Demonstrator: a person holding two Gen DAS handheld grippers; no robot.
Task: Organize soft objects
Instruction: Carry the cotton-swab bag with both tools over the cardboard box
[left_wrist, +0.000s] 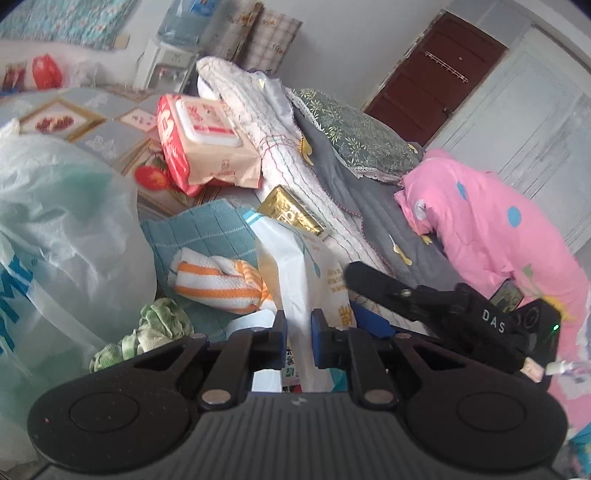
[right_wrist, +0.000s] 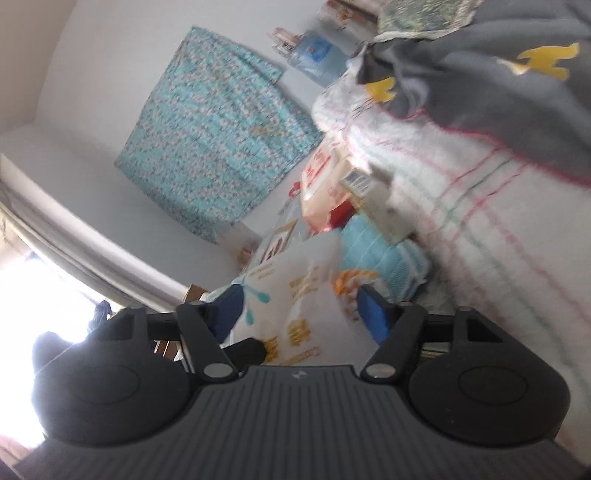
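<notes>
Left wrist view, bottom centre: left gripper (left_wrist: 299, 328) clamps the floppy white printed plastic bag (left_wrist: 295, 266), light, slippery; right gripper's (right_wrist: 299, 310) fingers straddle it, apart.

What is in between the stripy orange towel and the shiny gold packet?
In the left wrist view, the white printed plastic bag stands between the orange-striped towel and the gold packet. The left claw pinches that bag.
</notes>
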